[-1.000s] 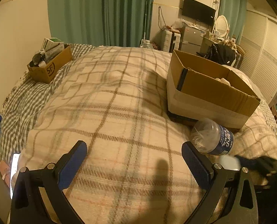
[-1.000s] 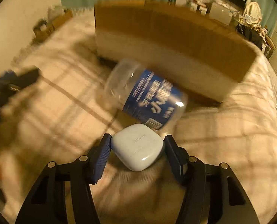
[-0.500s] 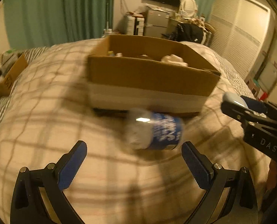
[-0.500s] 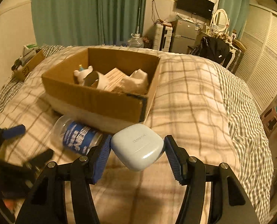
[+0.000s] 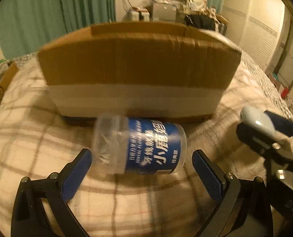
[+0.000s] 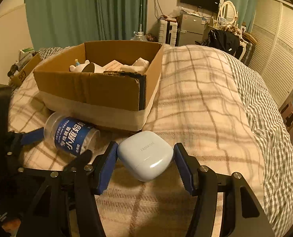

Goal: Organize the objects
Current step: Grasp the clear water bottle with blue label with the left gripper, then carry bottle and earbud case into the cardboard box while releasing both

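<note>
The clear jar with the blue label [image 5: 139,145] lies on its side on the plaid blanket [image 6: 201,102], just in front of the near wall of the cardboard box [image 5: 138,63], and it sits between the spread fingers of your left gripper [image 5: 141,166] without either pad touching it. That looks like the step in hand: taking the jar so it can go in the box with the rest. Being round and on soft bedding, it will likely roll or sink if you nudge one end first, so bring both pads in evenly and close across the labelled middle, not the bare, slippery-looking end at the left. The jar lies slightly aslant to the jaws; square the gripper to it before you close. Your right gripper [image 6: 144,158] is clamped on the pale blue earbud case [image 6: 145,155], held clear of the blanket just to the right of the jar, and in the right wrist view the two tools overlap, so keep the right hand steady and out of the left's path. The box already holds a small white figure [image 6: 79,66] and some paper and pale items, so judge a free spot, perhaps near the front wall, before you lift over the rim.
</note>
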`<state>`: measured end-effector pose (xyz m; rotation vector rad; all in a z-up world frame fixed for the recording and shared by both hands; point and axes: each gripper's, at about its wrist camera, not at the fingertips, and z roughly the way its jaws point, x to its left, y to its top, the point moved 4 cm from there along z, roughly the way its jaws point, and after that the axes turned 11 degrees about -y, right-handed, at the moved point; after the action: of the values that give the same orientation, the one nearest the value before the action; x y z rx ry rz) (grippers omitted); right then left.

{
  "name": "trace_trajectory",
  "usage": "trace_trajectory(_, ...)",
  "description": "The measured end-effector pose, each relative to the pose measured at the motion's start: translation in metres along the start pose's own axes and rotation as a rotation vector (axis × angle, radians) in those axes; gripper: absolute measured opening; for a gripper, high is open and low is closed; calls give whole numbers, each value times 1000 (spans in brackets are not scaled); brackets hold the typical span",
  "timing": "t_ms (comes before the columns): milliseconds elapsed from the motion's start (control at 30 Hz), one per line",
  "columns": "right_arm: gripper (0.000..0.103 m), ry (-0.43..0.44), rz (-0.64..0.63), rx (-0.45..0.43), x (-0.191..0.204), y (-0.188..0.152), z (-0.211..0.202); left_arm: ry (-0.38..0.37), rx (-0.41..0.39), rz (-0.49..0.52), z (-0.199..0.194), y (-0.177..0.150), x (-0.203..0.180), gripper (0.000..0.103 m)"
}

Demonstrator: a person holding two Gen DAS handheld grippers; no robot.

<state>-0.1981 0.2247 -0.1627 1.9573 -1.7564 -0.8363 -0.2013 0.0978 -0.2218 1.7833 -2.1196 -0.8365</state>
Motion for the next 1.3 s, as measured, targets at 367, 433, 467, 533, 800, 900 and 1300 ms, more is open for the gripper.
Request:
trace_trajectory(367, 58, -2, 11, 15, -1, -3, 5, -16, -36, -7, 0, 1, 10, 97)
trace_trajectory(433, 58, -3, 11, 13, -1, -4, 4, 0, -44, 5, -8, -2, 9, 97)
trace_trajectory(467, 58, -1, 12, 12, -1, -4, 3, 10, -50, 13, -13, -3, 8, 97)
trace_trajectory(533, 58, 5, 13, 10, -1, -4, 1, 20, -64, 28, -24, -6, 10, 97)
trace_trajectory(800, 58, 32, 3, -14, 3, -2, -18, 42, -131, -8, -72, -7, 21, 95)
trace_trajectory(900, 58, 44, -5, -27, 4, 3, -30, 42, -164, -13, -86, -4, 19, 95)
trace_trajectory(1300, 58, 61, -60, -222, -3, 65, -100, 23, -332, 5, -156, 56, 31, 94)
